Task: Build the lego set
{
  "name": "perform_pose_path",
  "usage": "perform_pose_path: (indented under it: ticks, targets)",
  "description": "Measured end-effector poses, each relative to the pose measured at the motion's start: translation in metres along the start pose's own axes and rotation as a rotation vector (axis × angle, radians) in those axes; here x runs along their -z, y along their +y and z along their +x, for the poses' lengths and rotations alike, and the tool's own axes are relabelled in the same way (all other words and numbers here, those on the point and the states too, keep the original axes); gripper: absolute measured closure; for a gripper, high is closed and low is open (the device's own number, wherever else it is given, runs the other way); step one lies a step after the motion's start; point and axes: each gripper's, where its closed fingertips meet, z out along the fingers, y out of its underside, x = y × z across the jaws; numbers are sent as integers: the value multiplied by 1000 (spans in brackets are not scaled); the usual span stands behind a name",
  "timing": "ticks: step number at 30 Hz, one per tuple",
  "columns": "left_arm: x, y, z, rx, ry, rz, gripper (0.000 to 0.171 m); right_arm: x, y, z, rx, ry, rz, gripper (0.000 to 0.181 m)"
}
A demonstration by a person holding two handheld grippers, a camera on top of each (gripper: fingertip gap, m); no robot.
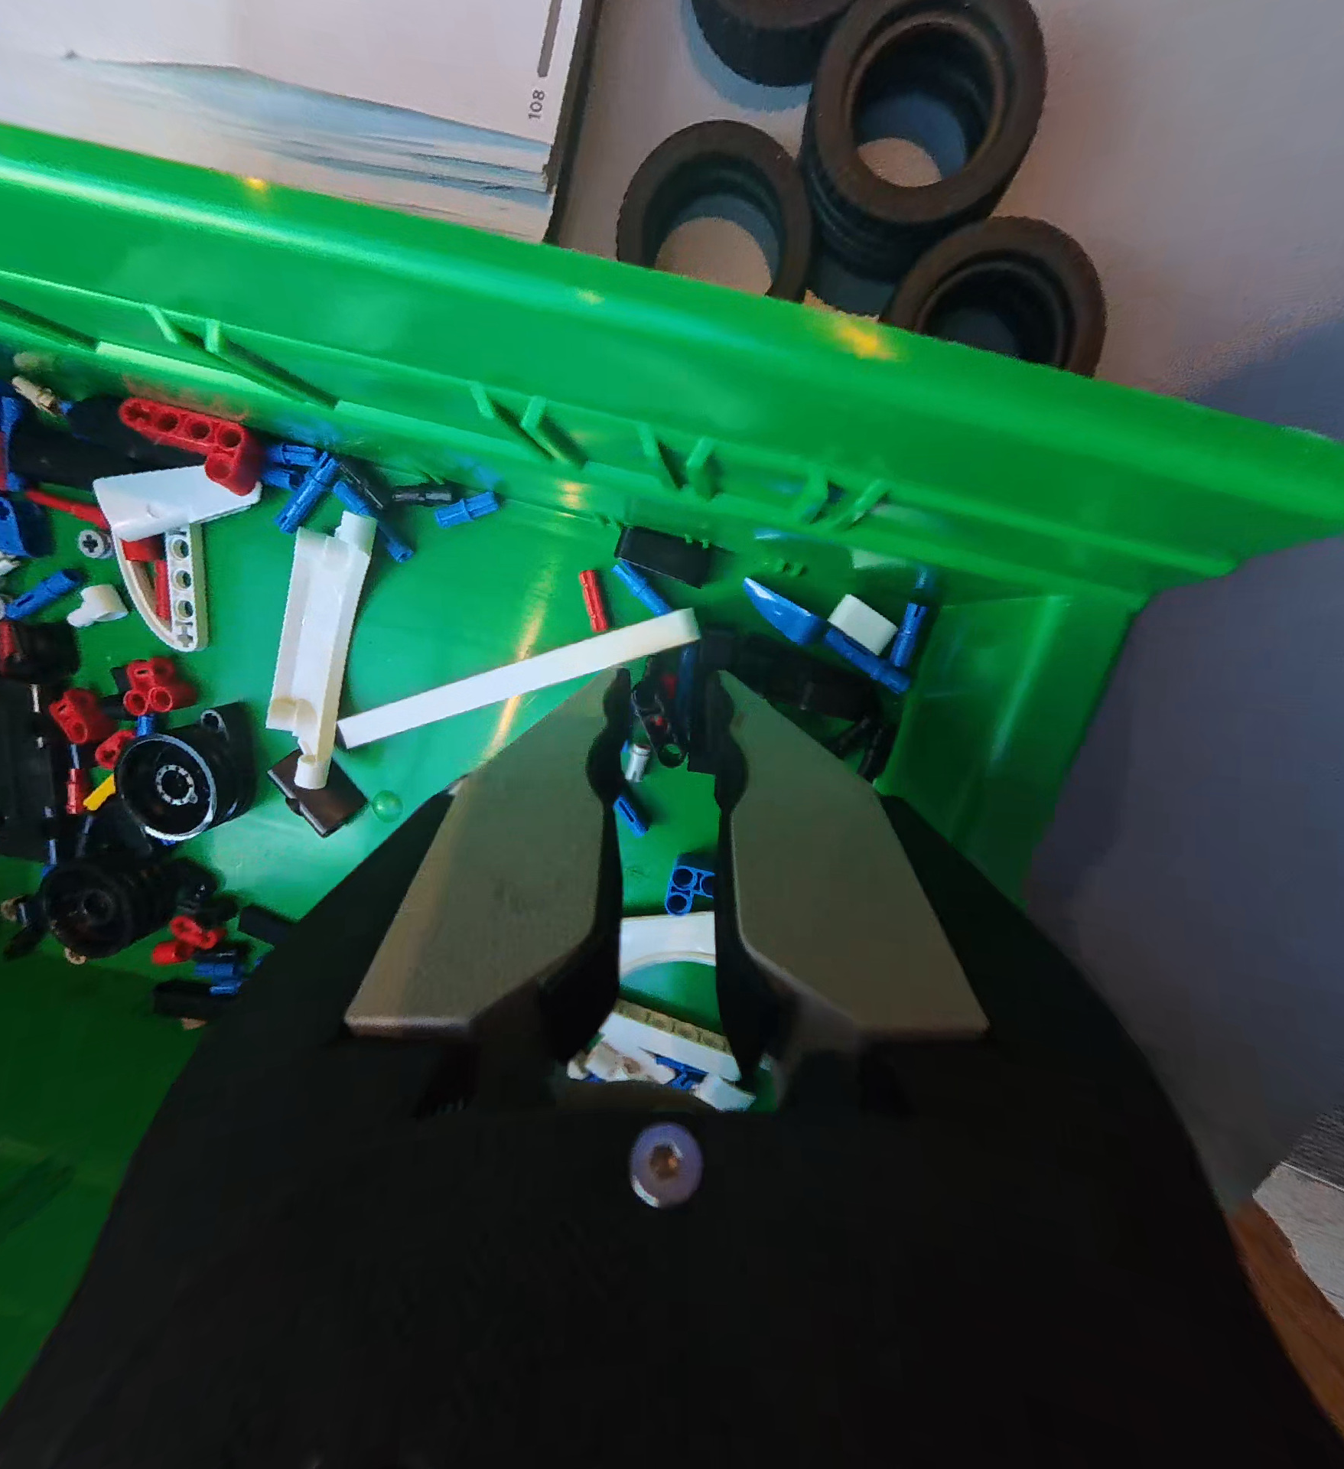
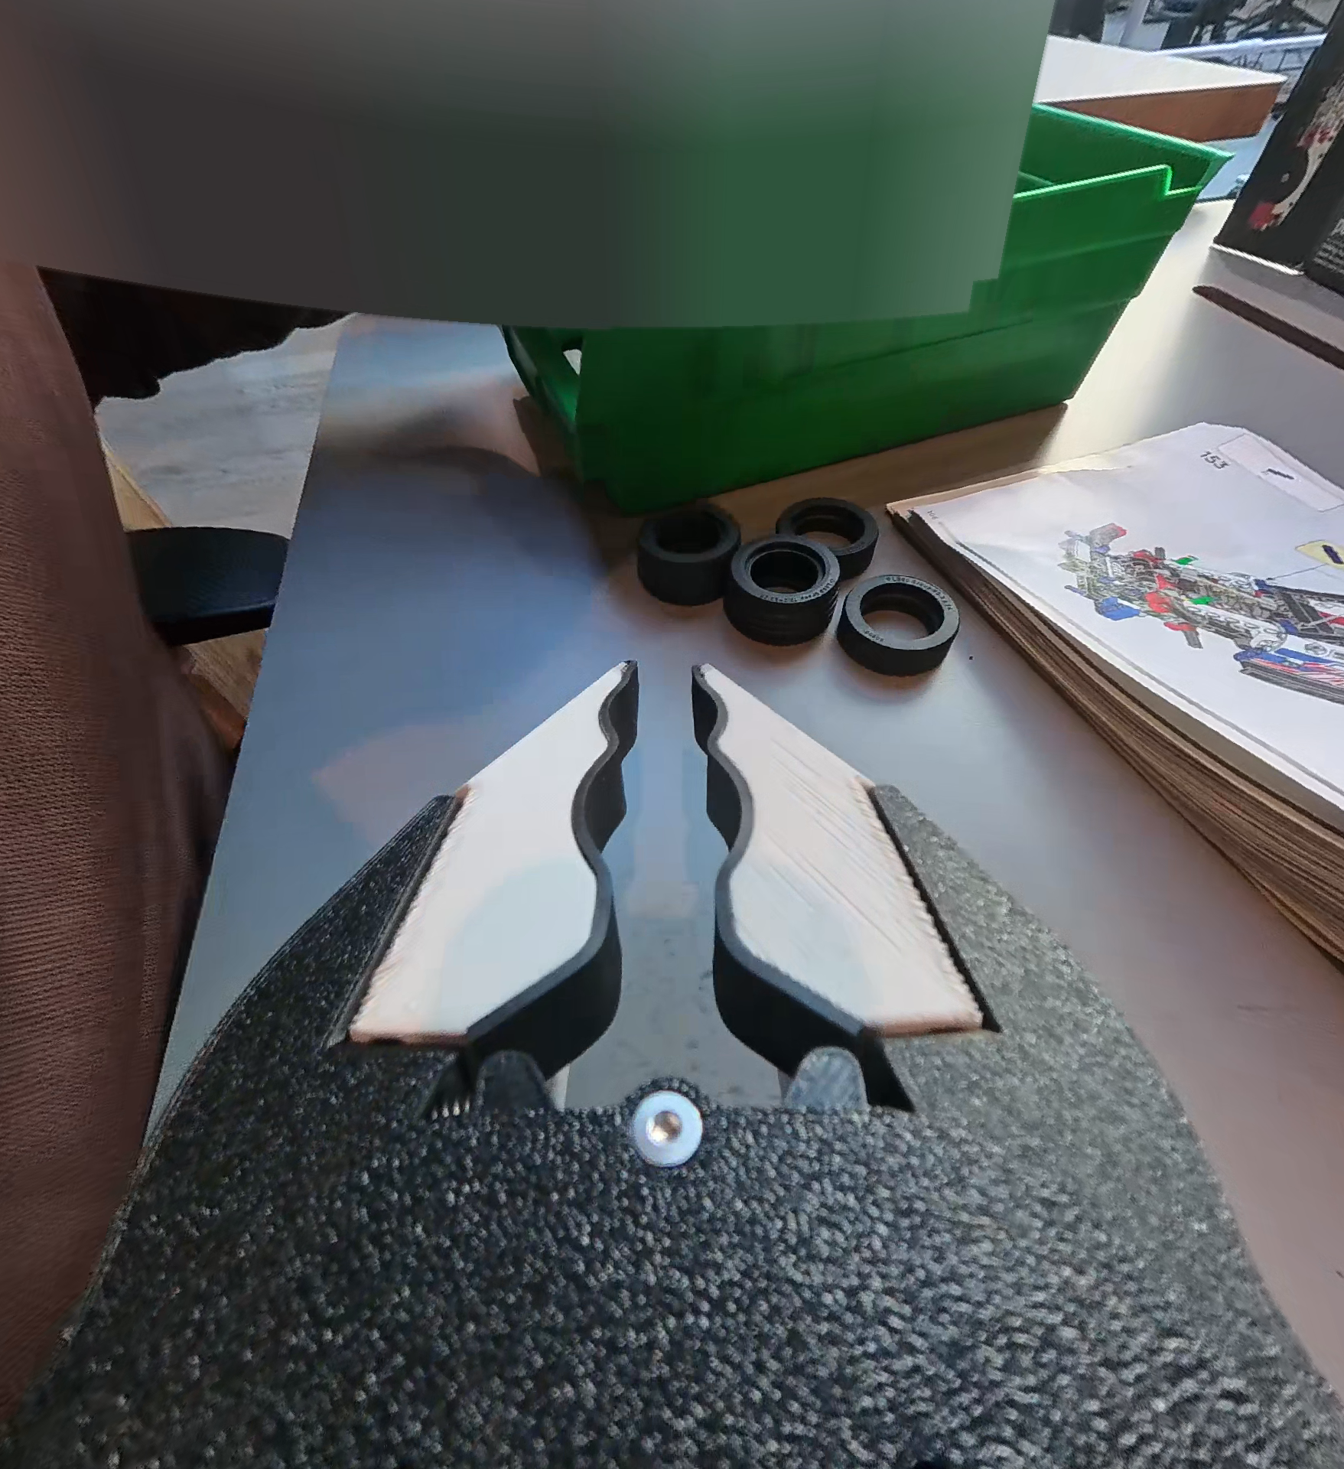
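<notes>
The left gripper (image 1: 664, 684) reaches down into the green bin (image 1: 652, 374), its jaws parted with a clear gap between the tips and nothing gripped. Loose lego pieces (image 1: 176, 636) litter the bin floor — red, blue, black and white parts. A small black connector (image 1: 656, 719) lies right in the gap between the jaws near their tips, not pinched, and a long white beam (image 1: 509, 684) runs slantwise just left of the left tip. A blue pin (image 1: 630, 815) and a small blue block (image 1: 688, 882) sit farther back between the jaws.

The right gripper (image 2: 664, 676) hovers over the tabletop (image 2: 1050, 914), jaws released and empty, nothing lying between them. Just ahead of its tips stand four black tires (image 2: 784, 584), clustered beside the green bin. The open instruction booklet (image 2: 1209, 636) lies to the right — well apart from the jaws. A dark box (image 2: 1336, 159) stands beyond it.
</notes>
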Motion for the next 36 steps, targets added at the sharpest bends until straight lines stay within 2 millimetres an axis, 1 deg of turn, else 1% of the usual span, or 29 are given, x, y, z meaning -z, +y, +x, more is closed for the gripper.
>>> perform_pose_path:
  ticks: [2, 3, 4, 8, 10, 13, 14, 16, 17, 18, 20, 22, 29, 32, 34, 36]
  targets:
    - [0, -1, 3, -19, 9, -2, 155, 0, 0, 0, 7, 9, 2, 168]
    - [1, 1, 5, -33, 15, -13, 150, 0, 0, 1, 10, 13, 0, 168]
    - [3, 3, 6, -45, 14, -23, 149, 0, 0, 1, 12, 16, -4, 168]
    - [11, 8, 4, -37, 3, -21, 153, -2, 3, 1, 22, 27, -21, 168]
    - [10, 11, 4, -47, -4, -42, 153, -3, 3, 1, 28, 32, -26, 168]
    - [8, 3, 13, -86, 12, -31, 156, -4, 4, 1, 42, 44, -32, 168]
    - [6, 3, 13, -99, 3, -41, 157, -4, 4, 1, 47, 47, -33, 168]
    - [0, 12, 7, -105, -31, -108, 158, -4, 4, 1, 57, 53, -35, 168]
    - [0, 10, 6, -107, -46, -102, 161, -4, 4, 1, 60, 54, -37, 168]
    - [1, 9, 9, -111, -32, -97, 161, -5, 5, 1, 62, 55, -40, 168]
    - [-2, 13, 11, -119, -34, -136, 164, -5, 5, 1, 65, 57, -44, 168]
    - [-2, 10, 14, -124, -31, -126, 165, -5, 6, 0, 67, 57, -46, 168]
    - [-3, 9, 14, -93, -6, -100, 165, -5, 5, 0, 68, 55, -43, 168]
    - [-3, 7, 10, -47, -13, -74, 165, -7, 7, 0, 69, 59, -56, 168]
    - [4, 3, 8, -4, -15, -38, 165, -7, 7, 0, 84, 68, -60, 168]
    - [24, -8, -7, 81, -87, 49, 166, -7, 6, -1, 105, 80, -56, 168]
